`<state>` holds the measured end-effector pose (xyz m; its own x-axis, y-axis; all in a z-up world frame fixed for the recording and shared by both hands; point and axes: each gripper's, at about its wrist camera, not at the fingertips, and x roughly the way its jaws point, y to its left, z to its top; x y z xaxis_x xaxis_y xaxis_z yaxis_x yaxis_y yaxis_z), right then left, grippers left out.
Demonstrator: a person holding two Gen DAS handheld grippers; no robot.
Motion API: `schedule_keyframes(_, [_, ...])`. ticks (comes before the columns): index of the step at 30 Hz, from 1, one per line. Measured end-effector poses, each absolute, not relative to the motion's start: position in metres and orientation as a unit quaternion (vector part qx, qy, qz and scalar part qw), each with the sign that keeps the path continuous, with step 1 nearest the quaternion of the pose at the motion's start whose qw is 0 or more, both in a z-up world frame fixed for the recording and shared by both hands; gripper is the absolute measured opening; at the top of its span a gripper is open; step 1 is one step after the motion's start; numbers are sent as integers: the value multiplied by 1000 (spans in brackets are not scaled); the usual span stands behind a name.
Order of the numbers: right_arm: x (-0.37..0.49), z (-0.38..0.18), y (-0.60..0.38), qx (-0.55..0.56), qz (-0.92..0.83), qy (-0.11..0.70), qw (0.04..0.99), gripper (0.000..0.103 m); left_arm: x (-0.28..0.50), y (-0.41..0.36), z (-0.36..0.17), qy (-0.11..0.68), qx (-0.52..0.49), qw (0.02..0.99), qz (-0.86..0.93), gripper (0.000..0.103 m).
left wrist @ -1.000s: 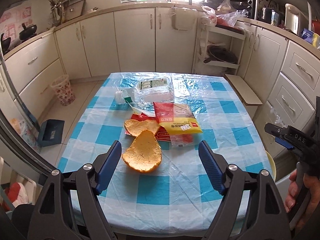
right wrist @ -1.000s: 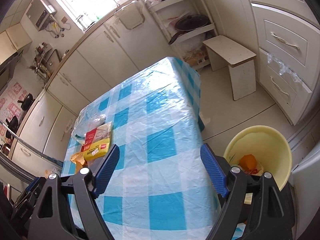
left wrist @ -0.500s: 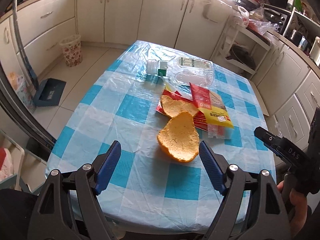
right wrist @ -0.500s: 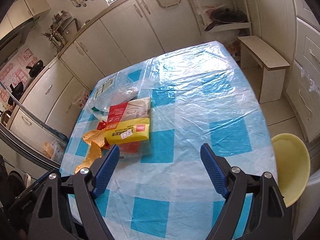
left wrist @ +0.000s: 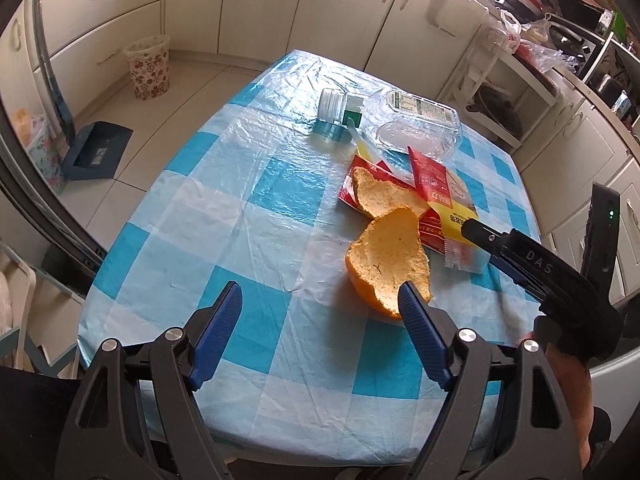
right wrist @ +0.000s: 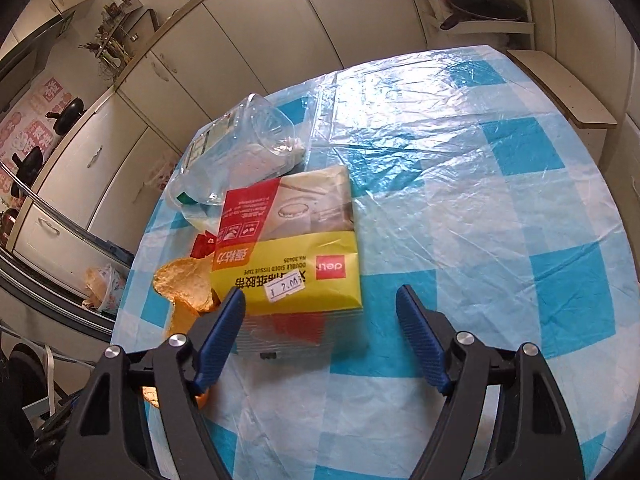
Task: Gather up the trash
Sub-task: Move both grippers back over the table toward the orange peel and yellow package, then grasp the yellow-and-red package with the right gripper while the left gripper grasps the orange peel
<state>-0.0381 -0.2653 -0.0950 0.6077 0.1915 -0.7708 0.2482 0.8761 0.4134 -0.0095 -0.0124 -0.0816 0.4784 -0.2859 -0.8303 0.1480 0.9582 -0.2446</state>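
Trash lies in a cluster on the blue-checked table (left wrist: 224,216). A large orange peel (left wrist: 386,262) sits nearest, a second peel (left wrist: 380,198) behind it on a red wrapper. A red-and-yellow tape packet (right wrist: 292,248) lies beside them, also seen in the left wrist view (left wrist: 440,196). A clear plastic bottle (left wrist: 404,120) lies on its side behind; it also shows in the right wrist view (right wrist: 244,152). My left gripper (left wrist: 320,300) is open, its right finger at the large peel's near edge. My right gripper (right wrist: 320,300) is open just above the packet's near end.
White kitchen cabinets (left wrist: 260,4) ring the table. A floral waste basket (left wrist: 149,67) and a dark dustpan (left wrist: 98,156) are on the floor at left. A low wooden stool (right wrist: 560,88) stands by the table's far right side.
My left gripper has moved left and closer to the table, so the peels now sit at its right finger. My right gripper swung left from the yellow bin and closed in over the packet.
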Motion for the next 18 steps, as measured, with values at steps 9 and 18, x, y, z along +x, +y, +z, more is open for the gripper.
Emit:
schedule_keyframes(9, [-45,-89,-267,234,25,446,864,7,1,-24,-91,503,-68,853,-121,76])
schedule_keyframes(18, [-91,-79,-310,270,24,435,859,5,11,-42,-98,503,-54,856,-109,76])
